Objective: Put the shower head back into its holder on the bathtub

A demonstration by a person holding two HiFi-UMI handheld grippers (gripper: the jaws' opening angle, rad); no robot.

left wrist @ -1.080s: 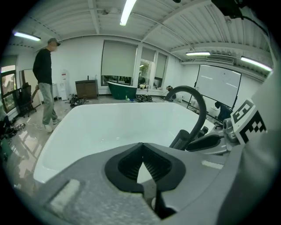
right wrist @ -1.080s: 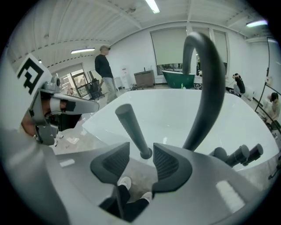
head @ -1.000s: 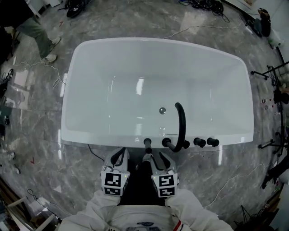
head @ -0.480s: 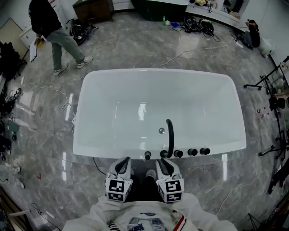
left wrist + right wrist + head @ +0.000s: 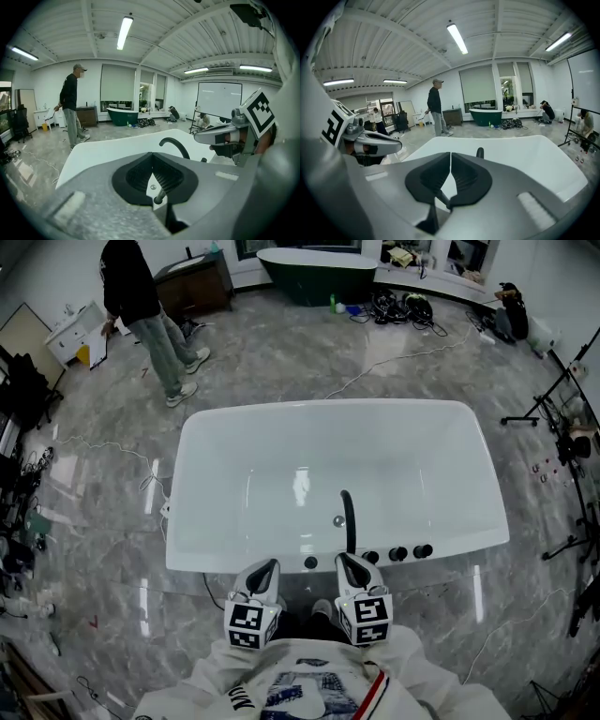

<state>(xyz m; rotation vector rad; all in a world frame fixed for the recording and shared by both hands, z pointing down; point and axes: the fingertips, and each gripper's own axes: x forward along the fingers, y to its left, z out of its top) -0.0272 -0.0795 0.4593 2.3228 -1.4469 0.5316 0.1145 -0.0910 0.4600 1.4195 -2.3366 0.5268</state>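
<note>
**Head view with both gripper views.** The white bathtub is filling the middle of the frame, and its near rim is running just above the two claws at lower centre. On that rim a short dark stub, read here as the shower head, is standing upright. It is presumably sitting in its holder, which is too small to make out separately. It is standing just left of the black arched spout. Three dark knobs are lining up to the right of the spout. The drain is showing as a small bright disc in the tub floor.

The left claw is keeping its jaws pressed together with nothing between them. Through the gap under its pads only the tub's white and a dark rod on the rim are showing. The right claw has just been closing its jaws, which are meeting along their length, likewise on nothing.

Both claws are hanging side by side, apart from the rim and clear of every fitting. This is suggesting that the shower head is needing no support, since it is bearing on the holder rather than on a grip. The task is therefore appearing complete, or nearly so.

A person is standing on the marble floor at upper left, well apart from the tub, and is taking no part.
</note>
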